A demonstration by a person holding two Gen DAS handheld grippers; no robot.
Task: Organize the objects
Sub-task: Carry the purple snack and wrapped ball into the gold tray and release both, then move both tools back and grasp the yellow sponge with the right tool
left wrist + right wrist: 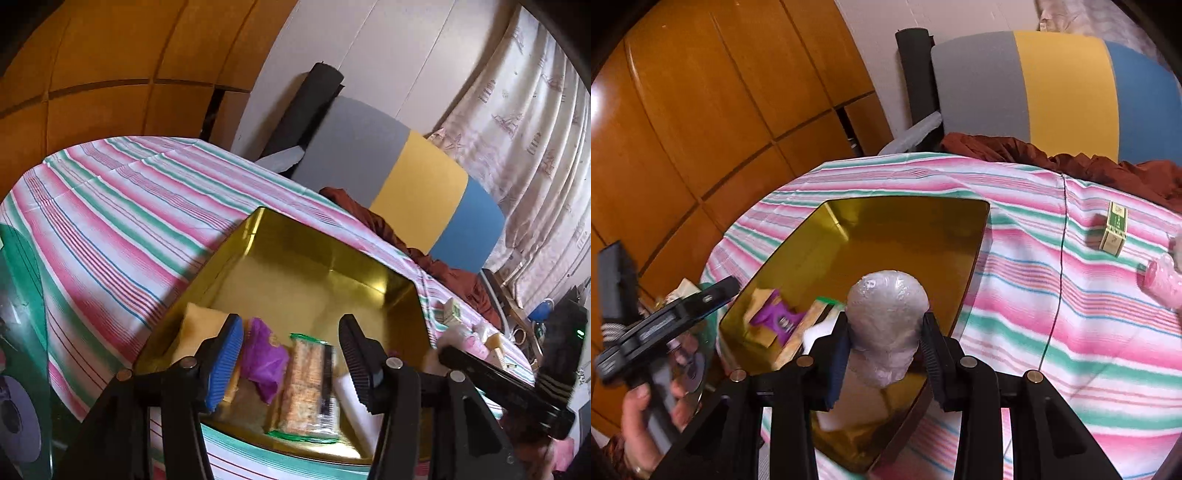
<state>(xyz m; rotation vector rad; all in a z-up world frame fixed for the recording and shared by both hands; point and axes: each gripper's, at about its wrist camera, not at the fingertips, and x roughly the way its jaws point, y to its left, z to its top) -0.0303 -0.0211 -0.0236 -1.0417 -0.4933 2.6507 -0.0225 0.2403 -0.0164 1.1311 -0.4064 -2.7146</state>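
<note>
A gold tin box (317, 254) sits open on the striped tablecloth; it also shows in the right wrist view (886, 236). Inside lie a purple packet (267, 356), a wrapped snack bar (308, 387), a yellow sponge-like block (201, 325) and a white item (354, 395). My left gripper (291, 360) is open and empty, over the tin's near end. My right gripper (884, 343) is shut on a plastic-wrapped grey ball (886, 321), held above the tin's near part. The purple packet (777, 319) lies to its left.
A small green and cream carton (1113, 229) and a pink wrapped item (1163, 284) lie on the cloth (1052, 295) to the right. A green tin lid (22, 332) lies at the left. A red cloth (1071, 158) and coloured headboard are behind.
</note>
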